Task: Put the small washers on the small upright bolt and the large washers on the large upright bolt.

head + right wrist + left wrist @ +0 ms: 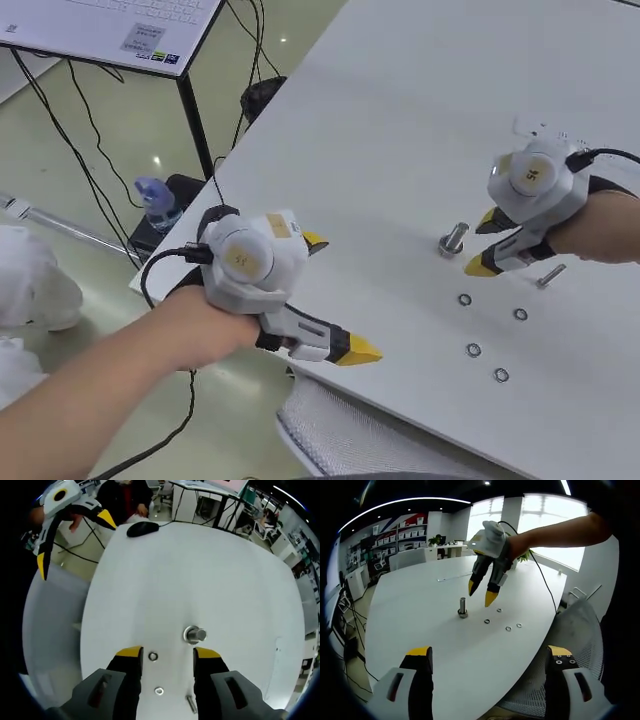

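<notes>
Found the left hand-held gripper [340,295] clasped in a hand [190,330] over the near left edge of the white worktop [400,130], jaws spread wide apart with nothing between them, well apart from the bolts and washers. Saw the same wide gap in the left gripper view, with bare worktop between the yellow tips. Found the right hand-held gripper [480,245] held over the right part of the worktop, tips pointing down and to the left, jaws apart and empty, hovering above the surface and touching nothing. Spotted the large bolt [453,240] standing upright on its head just left of those tips, and in the right gripper view just beyond the right jaw's tip. Noticed the small bolt [550,276] just right of the right hand-held gripper, slanted in the head view; could not tell whether standing or lying. Counted four washers [465,299] lying flat and loose on the worktop on the near side of both bolts, two closer to the bolts and two nearer the edge, each apart from the others. Could not tell small from large among them. Saw two of them between the right jaws in the right gripper view, one just beside the left jaw's tip. Noted a laptop [110,30] on a separate stand at the far left, black cables [85,150] trailing to the floor, and a bottle [155,200] down beside them.
</notes>
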